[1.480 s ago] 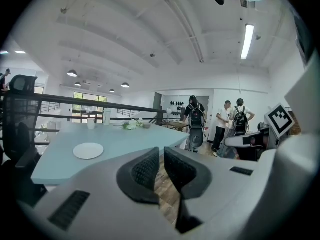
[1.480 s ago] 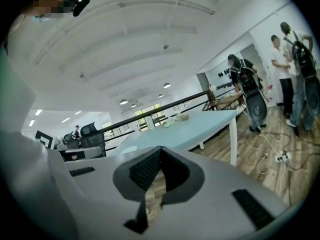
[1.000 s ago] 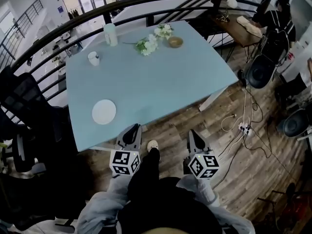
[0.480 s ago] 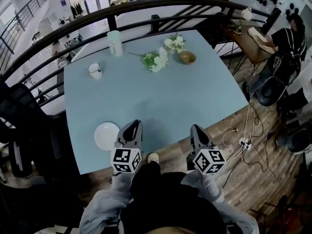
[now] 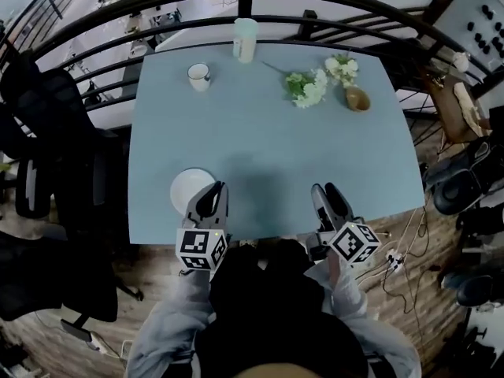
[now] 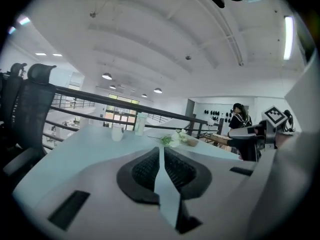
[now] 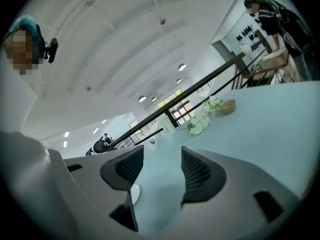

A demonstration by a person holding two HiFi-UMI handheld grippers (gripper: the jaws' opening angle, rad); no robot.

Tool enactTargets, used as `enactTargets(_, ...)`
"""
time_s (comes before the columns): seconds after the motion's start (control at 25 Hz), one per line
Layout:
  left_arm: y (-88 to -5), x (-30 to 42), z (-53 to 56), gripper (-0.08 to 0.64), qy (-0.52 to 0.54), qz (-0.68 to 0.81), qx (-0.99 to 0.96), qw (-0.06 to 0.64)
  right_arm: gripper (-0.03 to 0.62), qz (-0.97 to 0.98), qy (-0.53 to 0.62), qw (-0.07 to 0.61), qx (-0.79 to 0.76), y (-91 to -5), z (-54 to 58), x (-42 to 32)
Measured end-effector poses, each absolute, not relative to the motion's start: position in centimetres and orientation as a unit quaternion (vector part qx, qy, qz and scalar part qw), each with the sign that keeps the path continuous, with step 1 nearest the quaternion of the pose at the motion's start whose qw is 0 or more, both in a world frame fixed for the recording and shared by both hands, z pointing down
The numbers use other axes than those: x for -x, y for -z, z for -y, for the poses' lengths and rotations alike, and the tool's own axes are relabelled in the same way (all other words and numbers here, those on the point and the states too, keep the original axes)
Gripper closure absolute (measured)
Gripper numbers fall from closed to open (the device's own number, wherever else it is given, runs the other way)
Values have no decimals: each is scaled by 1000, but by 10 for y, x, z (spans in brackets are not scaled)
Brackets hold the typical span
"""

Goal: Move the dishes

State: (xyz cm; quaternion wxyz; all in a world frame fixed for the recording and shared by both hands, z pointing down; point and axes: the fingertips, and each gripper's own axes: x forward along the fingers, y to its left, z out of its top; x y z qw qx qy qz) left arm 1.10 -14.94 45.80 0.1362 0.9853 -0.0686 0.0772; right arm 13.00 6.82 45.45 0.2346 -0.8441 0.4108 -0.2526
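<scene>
Both tongs are now in over the near edge of the pale blue tabletop (image 5: pixel 268 148), no longer short of it. The left gripper (image 5: pixel 211 199) is pinched together and empty, with the small round white plate (image 5: pixel 189 187) just left of its tips. The right gripper (image 5: pixel 327 197) has just been opening, nothing between its jaws; a pickup probably comes next.

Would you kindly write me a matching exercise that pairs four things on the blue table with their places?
Things: 1 plate; 2 mug; 3 tall cup; 4 brown bowl.
Places: A middle of the far edge of the table; B near edge, beside the left gripper; C just right of the flowers; D far left part, left of the tall cup.
Pairs: 1-B, 2-D, 3-A, 4-C.
</scene>
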Motion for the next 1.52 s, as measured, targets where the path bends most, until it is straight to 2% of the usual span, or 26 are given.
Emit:
enactTargets(0.08,-461,1,159,517,-78,107,-981,138,354,-429,277,267,817,-461,-60,-138)
enactTargets(0.16,-463,11,166,517,-77,144,-977,138,322,-442,302,291,793,-465,-54,-149)
enactTargets(0.48,-460,55,170,517,-84,283,-946,133,310,-509,429,325,672,-495,-10,-175)
enactTargets(0.72,-465,114,156,517,-82,407,-898,144,305,-553,536,262,582,-541,41,-153)
enactTargets(1.08,-474,196,120,517,-83,526,-831,160,295,-557,643,220,477,-587,111,-94)
enactTargets(1.52,-479,227,113,517,-69,564,-806,168,293,-570,669,151,453,-613,166,-44)
